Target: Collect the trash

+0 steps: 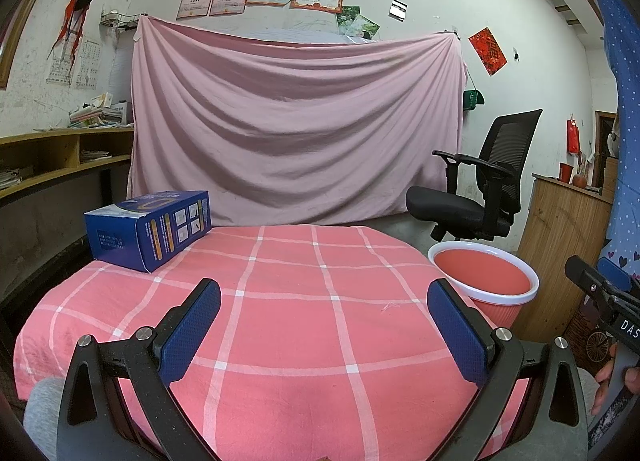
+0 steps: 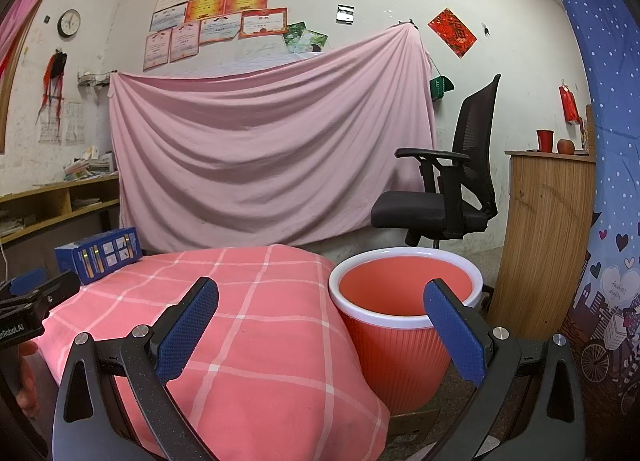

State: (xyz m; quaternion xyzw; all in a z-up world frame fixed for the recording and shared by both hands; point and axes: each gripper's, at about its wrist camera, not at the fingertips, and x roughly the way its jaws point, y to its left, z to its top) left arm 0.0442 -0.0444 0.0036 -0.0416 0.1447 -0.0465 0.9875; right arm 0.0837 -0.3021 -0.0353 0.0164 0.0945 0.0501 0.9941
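A blue cardboard box (image 1: 150, 229) lies on the far left of the round table with the pink checked cloth (image 1: 300, 301); the right wrist view shows the box (image 2: 98, 255) at the table's far left corner. A red bin with a white rim (image 2: 404, 317) stands on the floor just right of the table, and its inside looks empty; in the left wrist view the bin (image 1: 486, 281) is at the table's right edge. My left gripper (image 1: 324, 315) hangs open over the cloth, holding nothing. My right gripper (image 2: 322, 315) is open, straddling the table edge and the bin's rim.
A black office chair (image 2: 444, 189) stands behind the bin. A wooden cabinet (image 2: 544, 237) with a red cup and an apple is at the right. A pink sheet (image 1: 296, 121) covers the back wall. Wooden shelves (image 1: 60, 153) with papers run along the left. A blue patterned curtain (image 2: 608, 221) hangs far right.
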